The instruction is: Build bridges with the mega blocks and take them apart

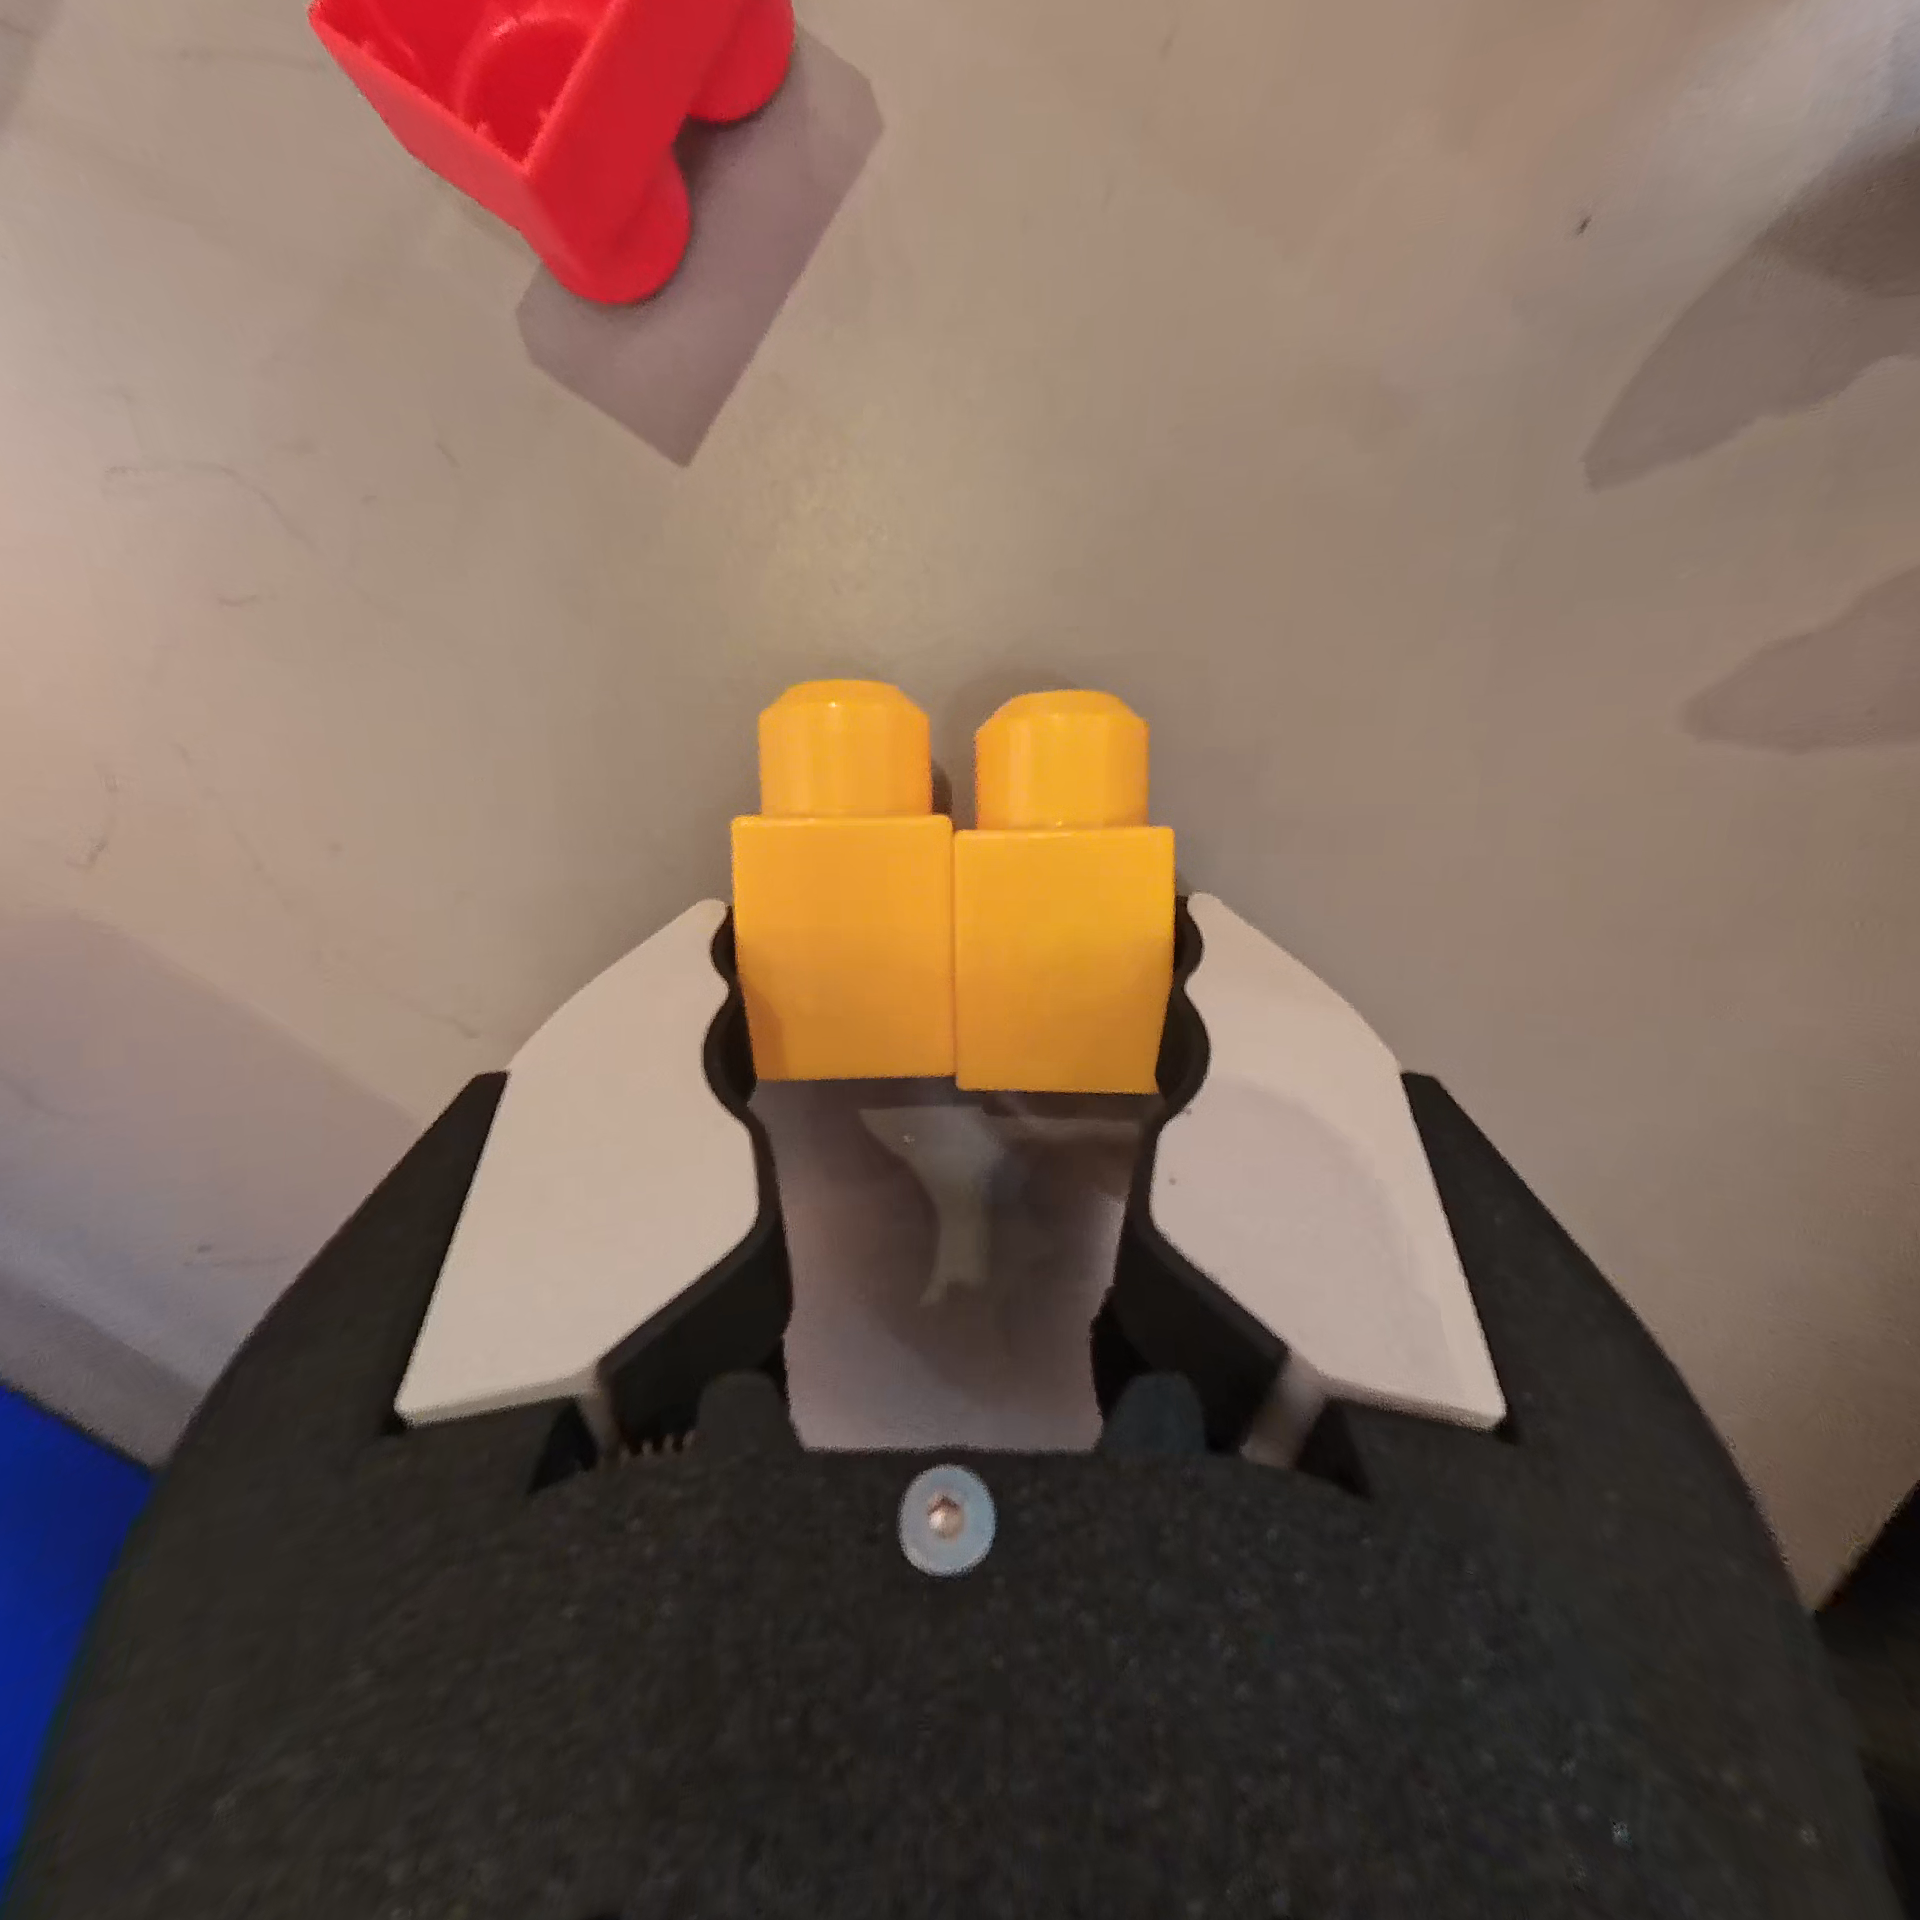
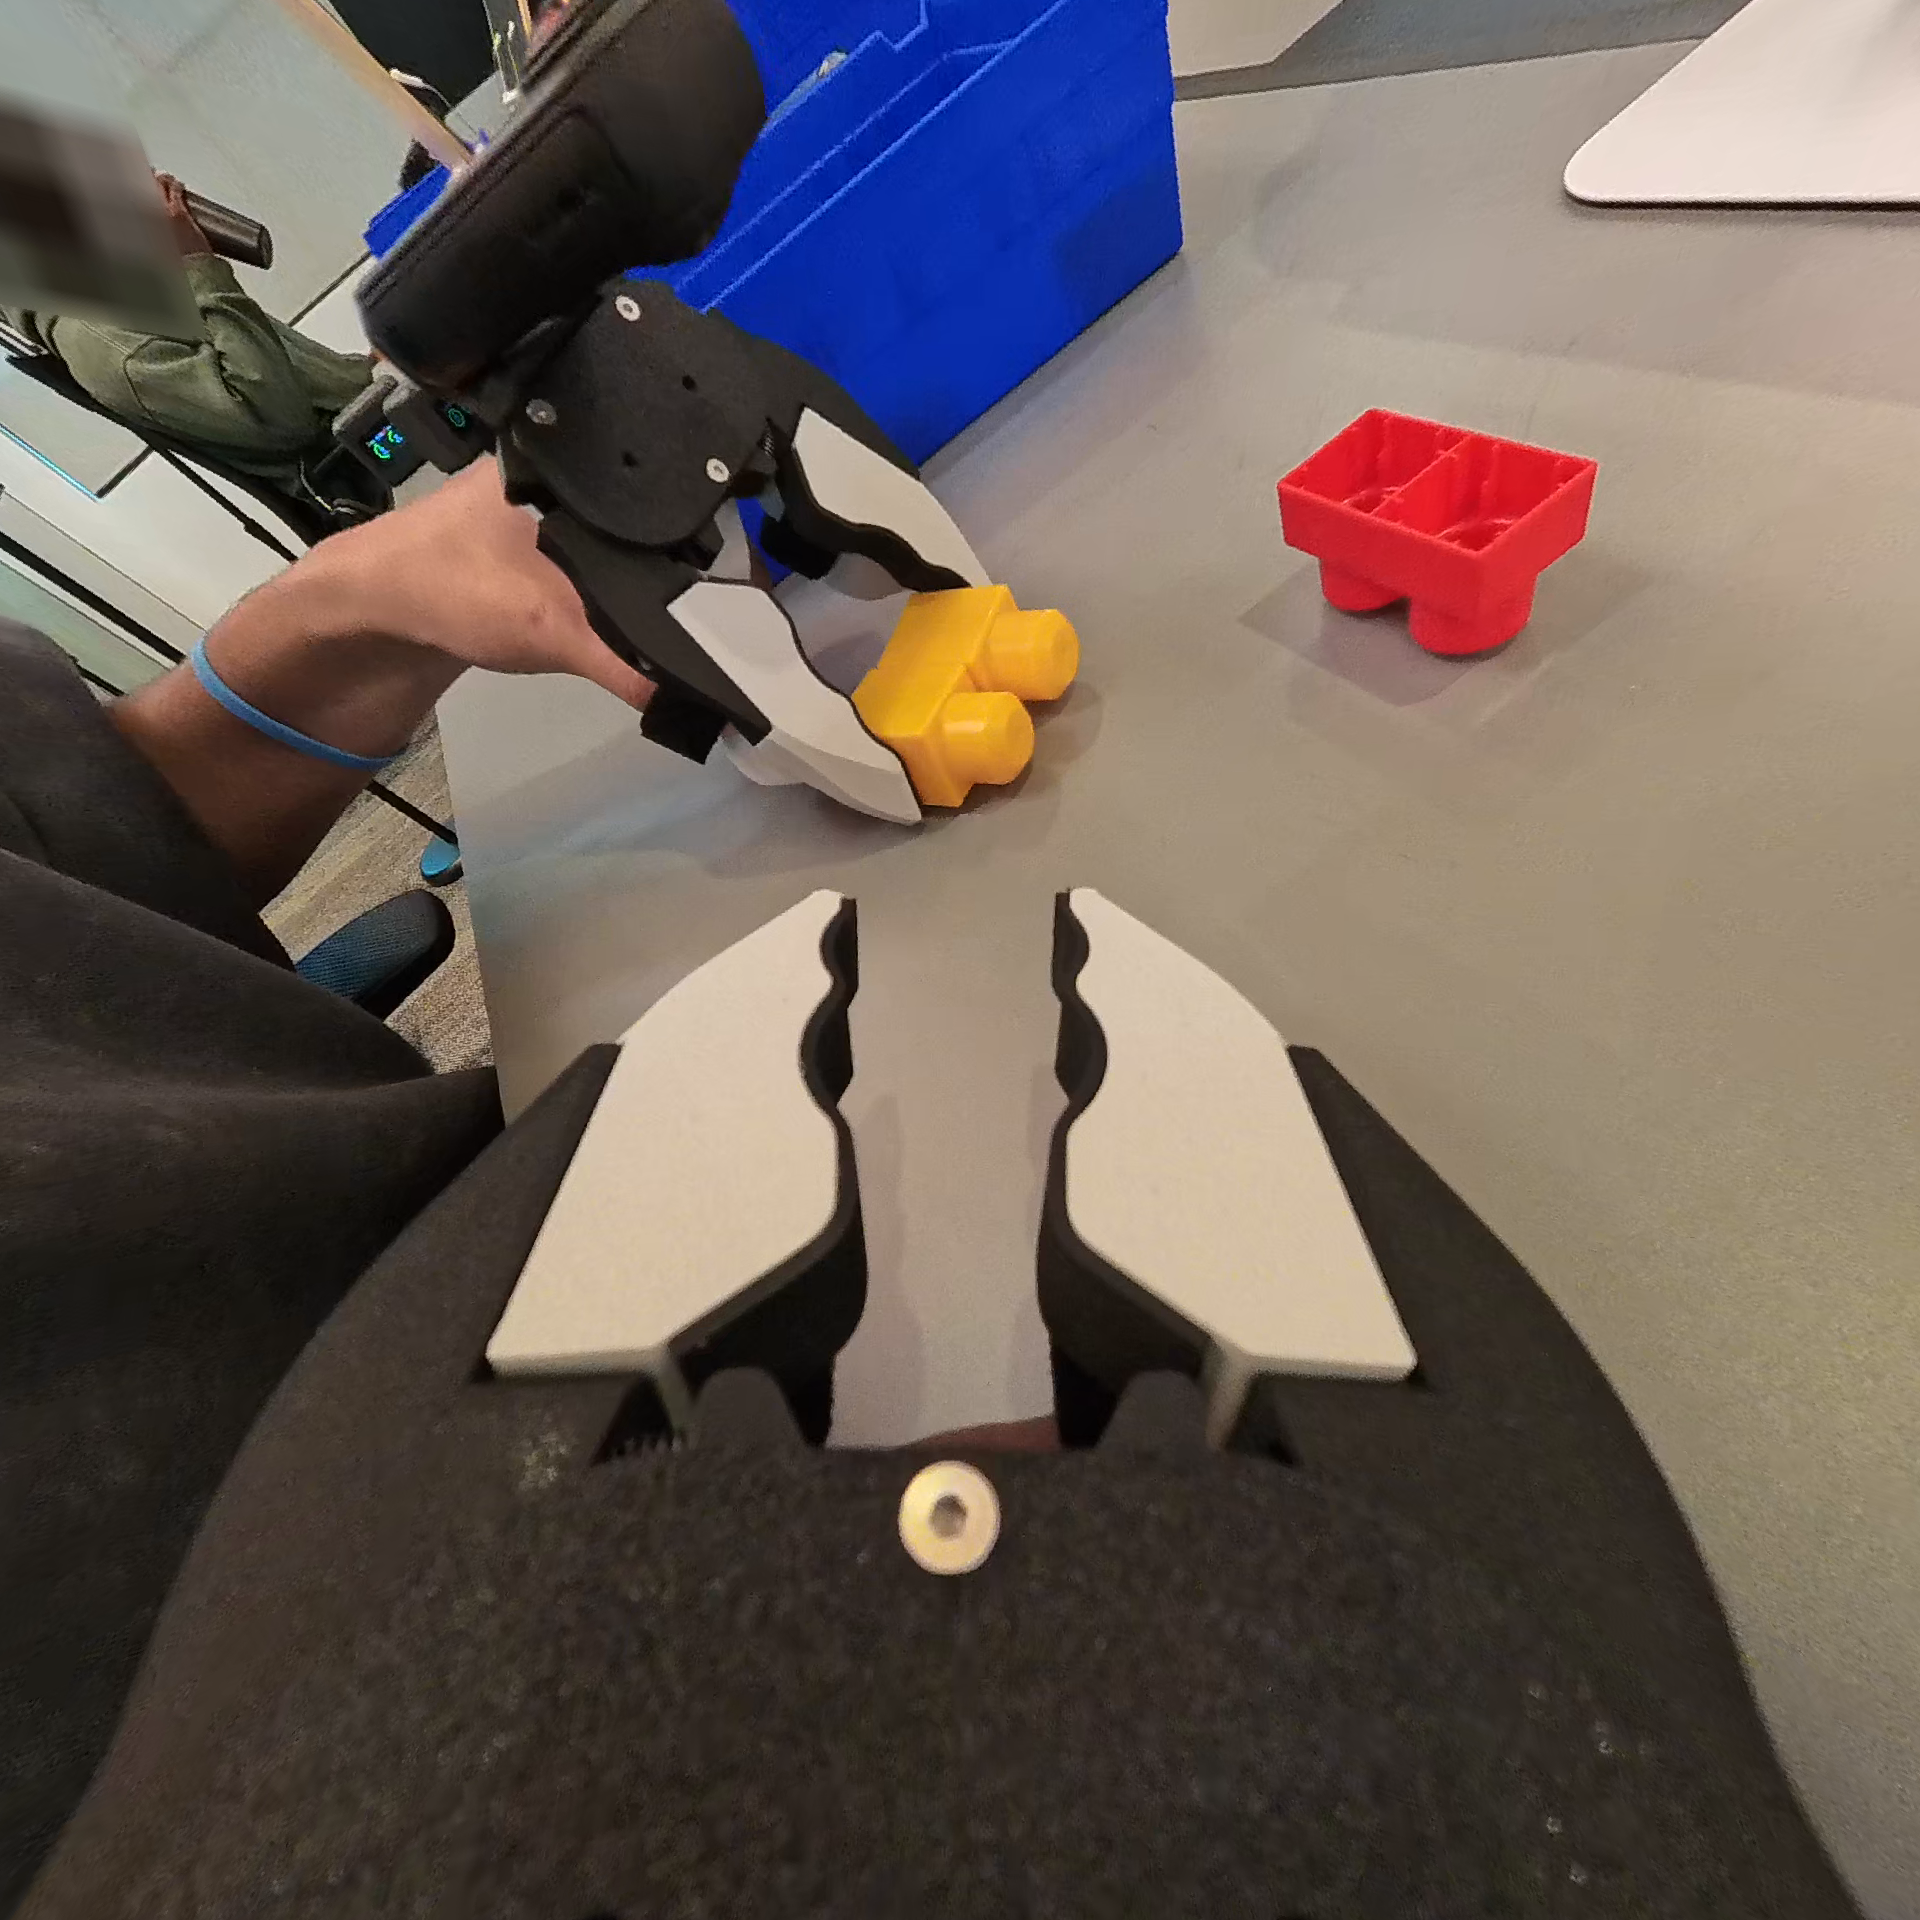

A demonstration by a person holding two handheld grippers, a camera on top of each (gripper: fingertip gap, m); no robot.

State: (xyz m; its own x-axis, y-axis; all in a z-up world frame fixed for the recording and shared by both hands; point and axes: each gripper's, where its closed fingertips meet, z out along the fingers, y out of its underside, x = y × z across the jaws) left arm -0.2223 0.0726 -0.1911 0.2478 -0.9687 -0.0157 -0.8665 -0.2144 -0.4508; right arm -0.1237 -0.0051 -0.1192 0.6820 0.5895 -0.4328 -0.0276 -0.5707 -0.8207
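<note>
Blue bin (image 2: pixel 966 208) behind yellow blocks (image 2: pixel 961 691); red block (image 2: pixel 1439 520) apart.

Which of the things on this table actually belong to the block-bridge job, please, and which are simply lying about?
Part of the job:
- yellow blocks, two side by side, clamped in the left gripper
- red block, upside down on the table
- right gripper, open and empty

Just lying about:
- blue bin behind the left gripper
- white base at the far corner

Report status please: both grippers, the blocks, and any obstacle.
Left gripper shut on yellow blocks, low at the table. Right gripper open, empty. Red block upside down, apart. Nothing between them.
</note>
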